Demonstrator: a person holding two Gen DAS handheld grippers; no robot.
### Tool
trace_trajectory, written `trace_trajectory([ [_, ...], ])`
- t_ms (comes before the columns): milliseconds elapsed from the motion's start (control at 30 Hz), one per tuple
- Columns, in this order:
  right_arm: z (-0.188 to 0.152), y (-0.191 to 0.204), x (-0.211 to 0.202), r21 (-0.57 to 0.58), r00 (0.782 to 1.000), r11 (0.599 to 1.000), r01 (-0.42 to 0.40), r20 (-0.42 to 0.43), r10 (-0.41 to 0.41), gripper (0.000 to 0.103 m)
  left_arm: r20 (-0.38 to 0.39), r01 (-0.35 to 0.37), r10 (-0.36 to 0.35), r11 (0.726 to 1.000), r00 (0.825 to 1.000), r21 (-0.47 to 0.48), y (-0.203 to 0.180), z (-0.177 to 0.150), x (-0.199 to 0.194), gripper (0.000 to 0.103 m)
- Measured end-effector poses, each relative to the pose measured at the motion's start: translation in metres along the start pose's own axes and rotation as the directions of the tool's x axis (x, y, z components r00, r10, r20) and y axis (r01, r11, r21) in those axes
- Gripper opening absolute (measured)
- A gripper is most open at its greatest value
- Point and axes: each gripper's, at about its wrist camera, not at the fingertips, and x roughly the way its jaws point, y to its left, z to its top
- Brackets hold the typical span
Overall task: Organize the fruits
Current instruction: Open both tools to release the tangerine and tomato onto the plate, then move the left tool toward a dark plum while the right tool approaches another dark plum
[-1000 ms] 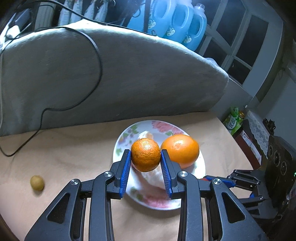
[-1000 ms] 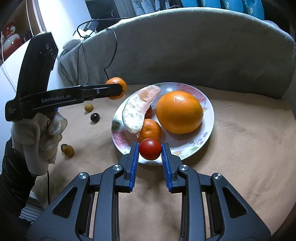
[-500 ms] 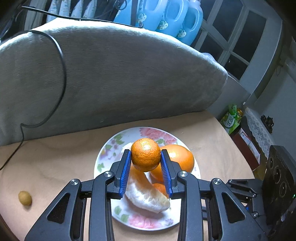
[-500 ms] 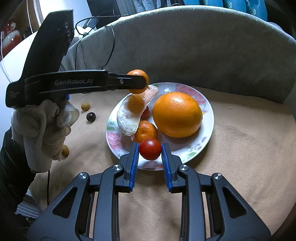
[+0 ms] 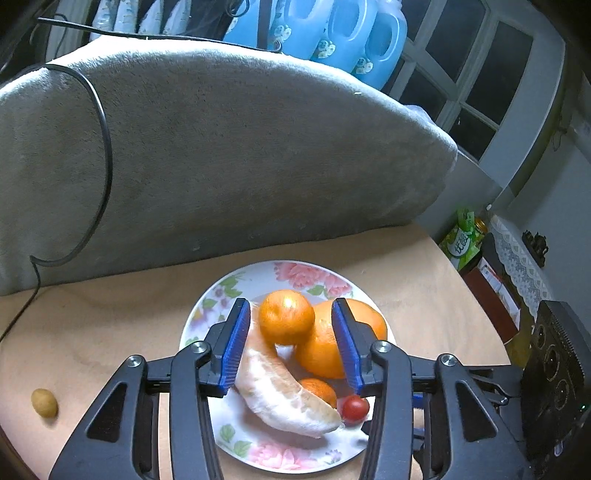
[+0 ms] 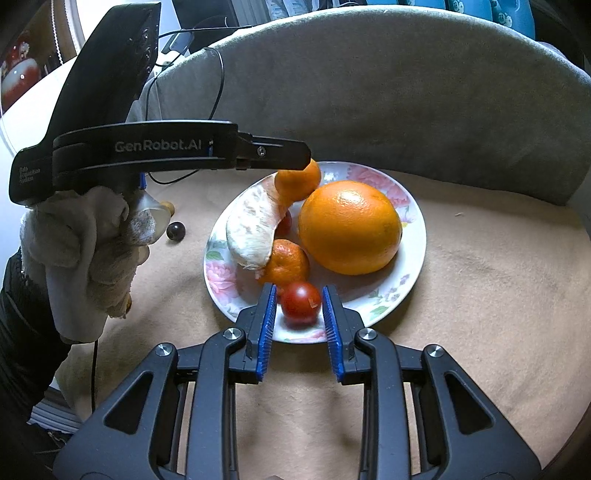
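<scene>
A flowered plate (image 6: pixel 413 254) holds a big orange (image 6: pixel 349 227), a peeled pomelo segment (image 6: pixel 251 229), a small mandarin (image 6: pixel 290 262) and a red cherry tomato (image 6: pixel 300 302). My left gripper (image 5: pixel 291 343) is open above the plate; a second mandarin (image 5: pixel 286 322) sits free between its fingers, on the pomelo segment (image 5: pixel 284 398) and against the big orange (image 5: pixel 332 350). My right gripper (image 6: pixel 299 325) is open at the plate's near rim, with the tomato lying between its fingers, touching neither.
The tan table (image 6: pixel 480 314) is backed by a grey cushion (image 6: pixel 369 92) with a black cable (image 5: pixel 99 177). A small yellow fruit (image 5: pixel 44 402) and a dark round fruit (image 6: pixel 175 231) lie left of the plate. Blue bottles (image 5: pixel 332 33) stand behind.
My left gripper carried the mandarin over the plate and opened, leaving it there. My right gripper opened and let go of the tomato at the plate's near rim.
</scene>
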Motion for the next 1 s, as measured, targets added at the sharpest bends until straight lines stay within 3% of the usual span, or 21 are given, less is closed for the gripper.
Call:
trace_trajectory([
  [67,0.0,0.001,-0.002,-0.001,1.0,1.0,0.005,0.016,-0.005,0.058,0.003,-0.002,0.002,1.0,1.0,0.0,0.0,0.0,-0.002,0.046],
  [233,0.002,0.003,-0.007,-0.006,0.999,1.0,0.007,0.031,-0.007,0.064,0.009,-0.004,0.004,1.0,1.0,-0.001,0.0,0.001,-0.005,0.051],
  [300,0.001,0.003,-0.008,-0.009,0.999,1.0,0.013,0.039,-0.013,0.075,0.012,-0.006,0.006,1.0,1.0,0.0,-0.001,0.001,-0.006,0.059],
  [467,0.0,0.005,-0.009,-0.009,0.999,1.0,0.019,0.044,-0.019,0.079,0.011,-0.018,0.018,1.0,1.0,-0.003,-0.003,0.001,-0.009,0.071],
  [567,0.0,0.006,-0.011,-0.011,0.999,1.0,0.019,0.049,-0.019,0.085,0.009,-0.029,0.029,1.0,1.0,-0.005,-0.003,0.001,-0.011,0.072],
  [1000,-0.001,0.009,-0.021,0.009,0.998,1.0,-0.005,0.057,0.004,0.085,0.044,-0.091,0.091,0.996,0.995,-0.006,0.002,-0.008,-0.042,0.076],
])
